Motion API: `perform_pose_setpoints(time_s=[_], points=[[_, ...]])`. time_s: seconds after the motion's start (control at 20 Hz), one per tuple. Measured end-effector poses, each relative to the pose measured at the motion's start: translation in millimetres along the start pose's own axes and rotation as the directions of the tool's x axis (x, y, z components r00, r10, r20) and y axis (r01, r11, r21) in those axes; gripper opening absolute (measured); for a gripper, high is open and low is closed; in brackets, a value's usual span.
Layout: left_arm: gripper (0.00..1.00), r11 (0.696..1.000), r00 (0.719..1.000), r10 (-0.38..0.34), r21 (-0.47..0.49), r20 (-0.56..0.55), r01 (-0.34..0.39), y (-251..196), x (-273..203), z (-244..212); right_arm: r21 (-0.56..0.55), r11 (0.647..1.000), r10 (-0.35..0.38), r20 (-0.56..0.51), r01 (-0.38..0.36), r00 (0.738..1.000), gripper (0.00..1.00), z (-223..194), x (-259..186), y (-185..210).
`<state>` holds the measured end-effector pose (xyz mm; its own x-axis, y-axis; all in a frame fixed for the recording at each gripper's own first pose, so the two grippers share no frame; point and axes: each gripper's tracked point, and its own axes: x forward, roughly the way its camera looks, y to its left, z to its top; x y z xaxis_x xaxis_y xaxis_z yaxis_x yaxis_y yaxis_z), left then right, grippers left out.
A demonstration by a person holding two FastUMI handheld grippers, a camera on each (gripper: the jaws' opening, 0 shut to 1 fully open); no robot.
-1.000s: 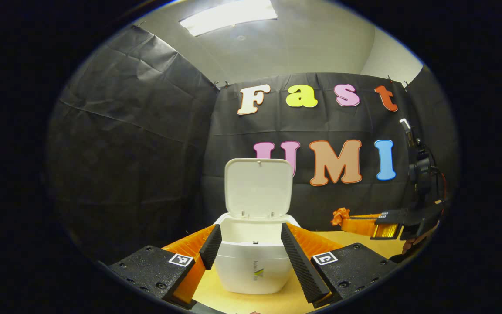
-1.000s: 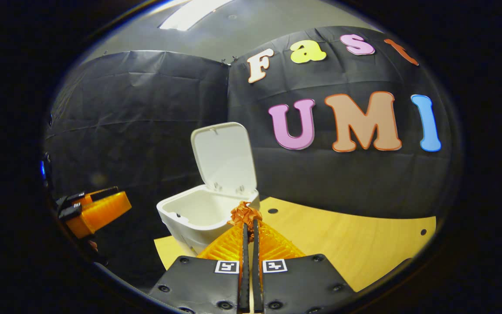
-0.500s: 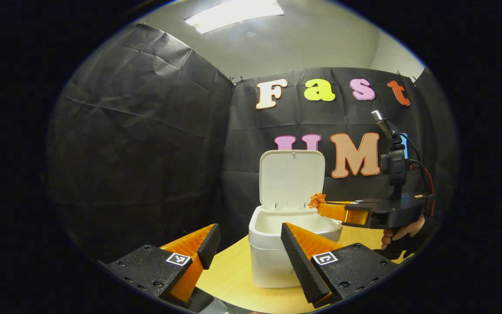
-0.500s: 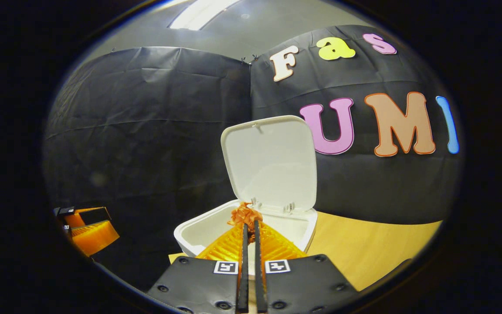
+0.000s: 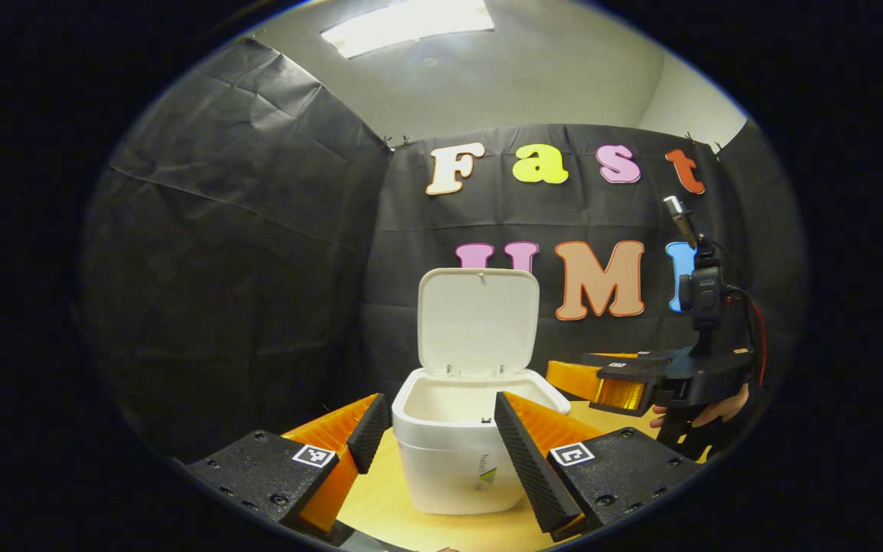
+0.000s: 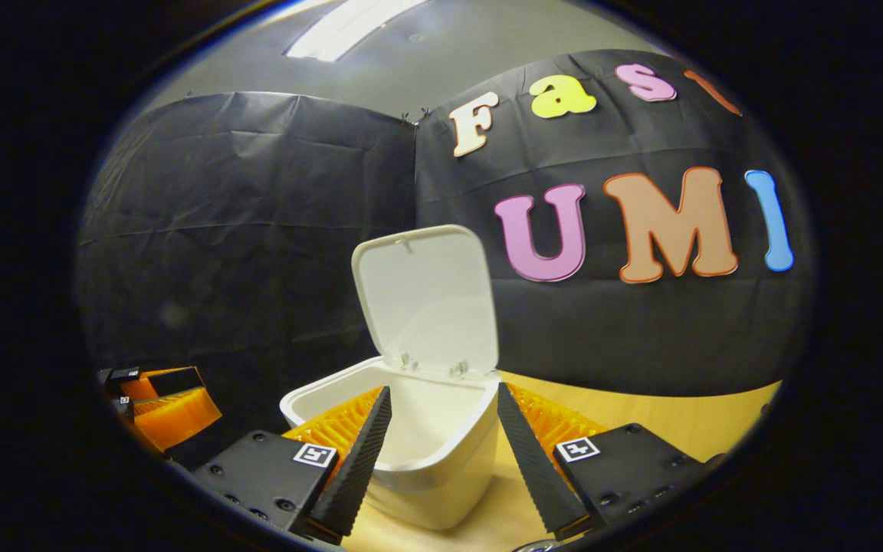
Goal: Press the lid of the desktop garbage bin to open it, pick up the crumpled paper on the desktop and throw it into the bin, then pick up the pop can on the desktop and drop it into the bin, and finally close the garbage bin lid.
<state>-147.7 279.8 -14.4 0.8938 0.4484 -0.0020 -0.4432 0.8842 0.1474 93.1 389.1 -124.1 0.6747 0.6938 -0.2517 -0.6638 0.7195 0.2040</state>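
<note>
Nearest in the left gripper view, the left gripper (image 5: 434,429) had its jaws spread wide with nothing between them, framing the small white plastic desktop bin (image 5: 457,452) that stood on the pale wooden tabletop (image 5: 380,506). In the right gripper view, the right gripper (image 6: 441,445) likewise stood with jaws apart and empty, poised just over the near rim of that bin (image 6: 411,460). Judging by this, the crumpled paper step was likely done: no paper lay in either grip or on the visible tabletop, though the bin's floor could not be seen, so whether the paper rested inside could not be told.

Farther off, the bin's white hinged lid (image 5: 478,318) stood upright and open, so the opening step was complete. The pop can's place could not be told. Left to do, by this reading: the can, then closing the lid.
</note>
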Motion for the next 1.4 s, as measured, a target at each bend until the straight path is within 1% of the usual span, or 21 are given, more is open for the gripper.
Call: perform_pose_setpoints(time_s=[0.05,0.1,0.15,0.2,0.3,0.4,0.5,0.65,0.75,0.85,0.9,1.05,1.15,1.25,1.4], points=[[0.86,1.0,1.0,-0.025,-0.007,-0.002,0.025,-12,2,-2,-0.002,1.0,-0.027,0.019,0.027,0.999,0.89,4,-14,-13],[0.86,0.999,0.999,-0.049,-0.013,-0.005,0.049,-24,7,-3,-0.004,0.998,-0.057,0.035,0.057,0.998,0.84,6,-28,-26],[0.86,0.997,0.997,-0.075,-0.018,-0.009,0.075,-38,10,-5,-0.004,0.997,-0.082,0.051,0.082,0.995,0.84,9,-41,-41],[0.86,0.995,0.995,-0.102,-0.023,-0.012,0.102,-53,15,-5,-0.007,0.993,-0.114,0.059,0.114,0.992,0.92,8,-54,-55],[0.86,0.986,0.986,-0.164,-0.036,-0.013,0.163,-86,19,-6,-0.014,0.983,-0.181,0.064,0.182,0.981,0.93,8,-81,-88],[0.86,0.972,0.973,-0.231,-0.053,-0.021,0.23,-123,21,-9,0.0,0.969,-0.245,0.063,0.245,0.968,0.91,6,-110,-120],[0.86,0.955,0.956,-0.292,-0.062,-0.03,0.289,-157,20,-15,0.029,0.951,-0.31,0.067,0.309,0.948,0.96,5,-141,-149],[0.86,0.928,0.927,-0.37,-0.076,-0.064,0.365,-203,20,-31,0.058,0.91,-0.414,0.055,0.411,0.909,0.95,-4,-186,-192],[0.86,0.915,0.911,-0.401,-0.079,-0.095,0.395,-227,19,-49,0.077,0.878,-0.476,0.041,0.472,0.878,0.96,-11,-218,-217],[0.86,0.909,0.898,-0.418,-0.078,-0.137,0.41,-243,20,-74,0.097,0.846,-0.529,0.023,0.525,0.848,0.96,-20,-247,-238],[0.86,0.91,0.895,-0.415,-0.076,-0.165,0.408,-248,19,-88,0.102,0.829,-0.554,0.012,0.551,0.832,0.96,-26,-261,-247],[0.86,0.918,0.885,-0.394,-0.065,-0.247,0.39,-260,19,-135,0.1,0.775,-0.624,-0.026,0.623,0.781,0.96,-45,-302,-272],[0.87,0.924,0.879,-0.374,-0.042,-0.295,0.379,-262,19,-164,0.094,0.745,-0.659,-0.055,0.661,0.75,0.95,-56,-324,-283],[0.87,0.926,0.866,-0.363,-0.026,-0.343,0.378,-265,13,-192,0.084,0.722,-0.682,-0.079,0.687,0.727,0.96,-64,-340,-290],[0.87,0.934,0.862,-0.33,-0.001,-0.386,0.357,-264,11,-219,0.061,0.701,-0.706,-0.089,0.711,0.703,0.96,-67,-357,-295]])
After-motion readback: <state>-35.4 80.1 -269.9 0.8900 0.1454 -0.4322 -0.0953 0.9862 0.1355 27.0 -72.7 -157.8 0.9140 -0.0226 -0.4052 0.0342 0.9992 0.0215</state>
